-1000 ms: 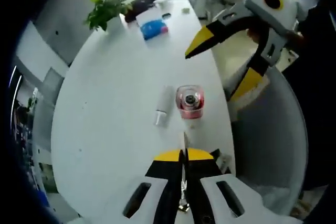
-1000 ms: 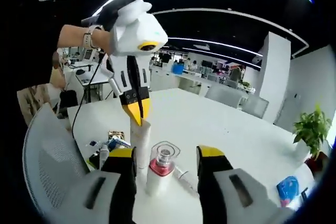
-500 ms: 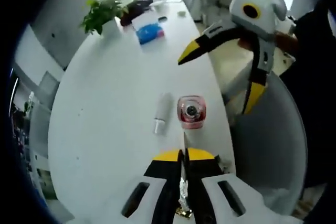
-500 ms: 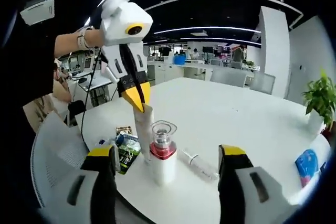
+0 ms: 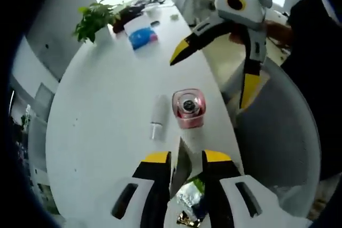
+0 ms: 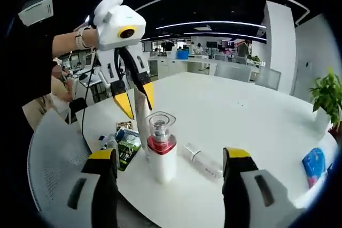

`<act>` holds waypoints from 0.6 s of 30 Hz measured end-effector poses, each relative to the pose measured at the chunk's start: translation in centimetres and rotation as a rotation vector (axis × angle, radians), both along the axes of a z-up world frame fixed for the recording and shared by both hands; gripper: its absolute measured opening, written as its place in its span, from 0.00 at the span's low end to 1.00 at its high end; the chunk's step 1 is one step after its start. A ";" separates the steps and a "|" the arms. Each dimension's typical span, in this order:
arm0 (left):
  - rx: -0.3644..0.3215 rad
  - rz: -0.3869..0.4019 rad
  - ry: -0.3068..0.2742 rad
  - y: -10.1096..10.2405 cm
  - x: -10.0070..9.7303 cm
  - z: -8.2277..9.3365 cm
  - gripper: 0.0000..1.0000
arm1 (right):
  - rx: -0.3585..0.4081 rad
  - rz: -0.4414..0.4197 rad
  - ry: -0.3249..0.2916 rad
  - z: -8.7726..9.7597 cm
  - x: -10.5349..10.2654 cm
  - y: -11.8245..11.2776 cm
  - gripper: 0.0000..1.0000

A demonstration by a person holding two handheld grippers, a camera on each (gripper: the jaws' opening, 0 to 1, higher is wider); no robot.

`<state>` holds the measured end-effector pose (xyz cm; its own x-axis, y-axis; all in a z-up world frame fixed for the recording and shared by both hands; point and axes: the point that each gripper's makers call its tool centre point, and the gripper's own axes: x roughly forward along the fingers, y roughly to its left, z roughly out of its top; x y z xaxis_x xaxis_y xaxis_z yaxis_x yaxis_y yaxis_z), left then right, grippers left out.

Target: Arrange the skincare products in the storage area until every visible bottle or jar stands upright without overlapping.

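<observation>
The step in hand looks like the release of a tall white tube [image 6: 141, 118] just stood on end near the edge of the white bench [image 6: 256, 116]: the left tool [image 6: 134, 102] hangs over the tube's top with its yellow-tipped jaws apart, one on each side of it, not clamped, and from the left gripper view the same tube rises between that tool's own jaws [image 5: 182, 159]. Just to the right of the tube in the right gripper view stands a pump bottle [image 6: 161, 153], upright, with a white body, a red collar and a clear squarish cap; tube and bottle are very close, and whether they touch cannot be told. A slim clear vial [image 6: 202, 162] with a white cap lies flat on the bench to the right of the bottle, apart from it. The right tool [image 6: 170, 159] has its jaws wide apart, with nothing between them, near the bottle. The next move probably calls for lifting the left tool straight off without tipping the narrow tube, then taking the vial near one end and standing it up clear of the others; being thin, smooth and round, it may roll or slip. Small packets [image 6: 125, 141] and a little bottle lie at the bench edge to the left.
</observation>
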<state>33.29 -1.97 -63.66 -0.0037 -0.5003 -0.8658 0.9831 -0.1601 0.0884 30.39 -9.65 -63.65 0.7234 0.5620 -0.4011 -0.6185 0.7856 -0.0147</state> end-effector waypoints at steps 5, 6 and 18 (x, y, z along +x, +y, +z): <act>-0.075 0.013 0.003 -0.5 0.4 0.7 0.27 | -0.008 0.025 0.008 -0.3 0.1 0.5 0.82; -0.091 0.015 0.000 -0.5 0.5 0.8 0.30 | -0.010 0.028 0.010 -0.4 0.1 0.5 0.81; -0.289 0.179 0.091 3.5 1.0 -1.5 0.47 | -0.047 0.096 0.066 -3.7 1.1 -0.1 0.72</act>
<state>34.27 1.54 -65.16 0.0354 -0.7243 -0.6886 0.9993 0.0345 0.0151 31.45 -9.79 -67.39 0.6381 0.6070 -0.4737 -0.6920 0.7219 -0.0071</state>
